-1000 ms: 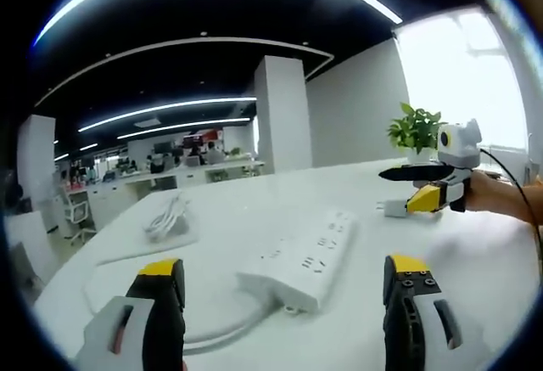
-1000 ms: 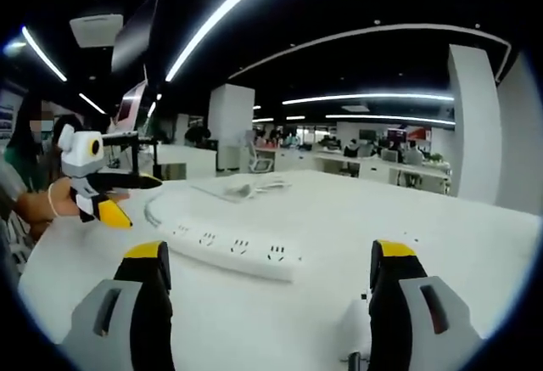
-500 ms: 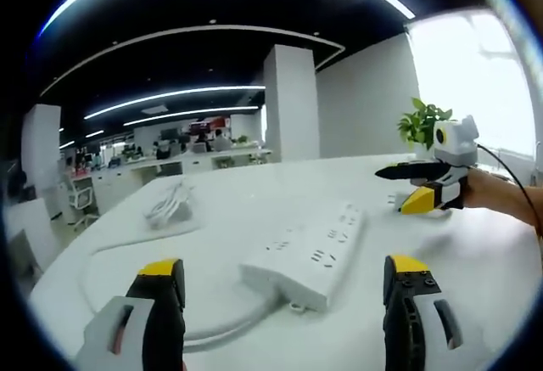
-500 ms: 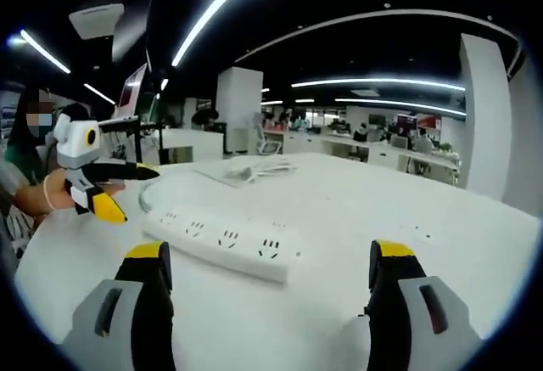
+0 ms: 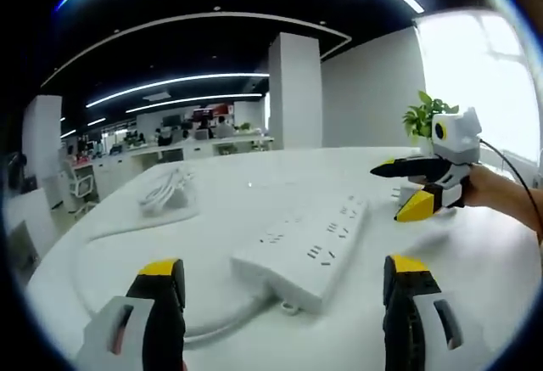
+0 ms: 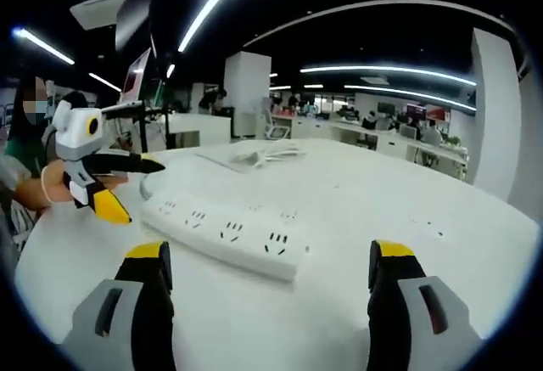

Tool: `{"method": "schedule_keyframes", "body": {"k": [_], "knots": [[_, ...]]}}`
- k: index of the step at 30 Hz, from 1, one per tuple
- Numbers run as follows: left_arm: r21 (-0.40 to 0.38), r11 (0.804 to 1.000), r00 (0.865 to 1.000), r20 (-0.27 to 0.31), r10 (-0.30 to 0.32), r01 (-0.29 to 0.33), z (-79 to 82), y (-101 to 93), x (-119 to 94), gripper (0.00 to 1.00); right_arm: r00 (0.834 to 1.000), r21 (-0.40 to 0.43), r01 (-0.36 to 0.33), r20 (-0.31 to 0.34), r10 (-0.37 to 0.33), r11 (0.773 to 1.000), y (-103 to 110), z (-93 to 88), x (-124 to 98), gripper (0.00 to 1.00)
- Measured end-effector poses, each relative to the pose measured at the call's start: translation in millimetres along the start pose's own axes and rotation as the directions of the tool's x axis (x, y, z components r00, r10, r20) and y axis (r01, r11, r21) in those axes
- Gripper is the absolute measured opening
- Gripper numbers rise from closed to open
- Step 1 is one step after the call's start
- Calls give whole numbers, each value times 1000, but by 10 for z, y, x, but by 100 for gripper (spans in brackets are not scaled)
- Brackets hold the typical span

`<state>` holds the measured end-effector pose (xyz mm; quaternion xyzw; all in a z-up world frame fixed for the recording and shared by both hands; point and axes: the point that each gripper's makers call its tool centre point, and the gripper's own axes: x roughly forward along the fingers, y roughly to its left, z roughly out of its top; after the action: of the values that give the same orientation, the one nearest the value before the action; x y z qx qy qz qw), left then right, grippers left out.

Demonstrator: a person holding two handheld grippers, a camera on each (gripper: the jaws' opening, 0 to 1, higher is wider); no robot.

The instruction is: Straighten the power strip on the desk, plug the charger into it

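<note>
A white power strip (image 5: 305,248) lies at an angle on the white desk (image 5: 246,205), its cable (image 5: 212,327) curving off to the left. My left gripper (image 5: 282,303) hangs open just short of it, nothing between its yellow-tipped fingers. At the right a hand holds my right gripper (image 5: 392,191), jaws apart, beyond the strip's far end. In the right gripper view the power strip (image 6: 225,231) lies ahead of my open right gripper (image 6: 271,303), and the left gripper (image 6: 140,193) is at the left, jaws apart. I cannot make out the charger.
A loose bundle of white cable (image 5: 165,193) lies on the desk's far left, and the same bundle (image 6: 254,157) lies beyond the strip in the right gripper view. A potted plant (image 5: 428,116) stands by the window. Office desks and pillars fill the background.
Both views have shifted and the power strip looks a little nearer. A small white plug-like object beside the right gripper one second ago is now hidden. Both grippers stay open.
</note>
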<state>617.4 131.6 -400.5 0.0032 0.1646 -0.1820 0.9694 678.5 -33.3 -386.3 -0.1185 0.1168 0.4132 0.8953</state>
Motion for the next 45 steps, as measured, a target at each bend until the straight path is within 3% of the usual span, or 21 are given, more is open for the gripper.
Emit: {"method": "schedule_keyframes", "body": {"k": [8, 16, 30, 32, 45], "knots": [[-16, 1000, 1000, -30, 6, -6, -41, -13, 21, 98, 999, -5, -17, -50, 16, 1000, 35, -69, 78, 95], [-36, 999, 999, -43, -2, 1, -79, -18, 51, 94, 998, 18, -14, -55, 15, 1000, 58, -68, 115, 94], [-24, 998, 996, -59, -66, 65, -137, -118, 90, 83, 996, 48, -34, -75, 37, 998, 89, -150, 212, 88], [-52, 995, 996, -38, -84, 82, -112, -145, 97, 83, 996, 41, -36, -84, 39, 999, 105, -163, 224, 88], [-31, 993, 992, -60, -112, 110, -154, -202, 130, 76, 994, 53, -51, -90, 56, 997, 166, -204, 283, 84]]}}
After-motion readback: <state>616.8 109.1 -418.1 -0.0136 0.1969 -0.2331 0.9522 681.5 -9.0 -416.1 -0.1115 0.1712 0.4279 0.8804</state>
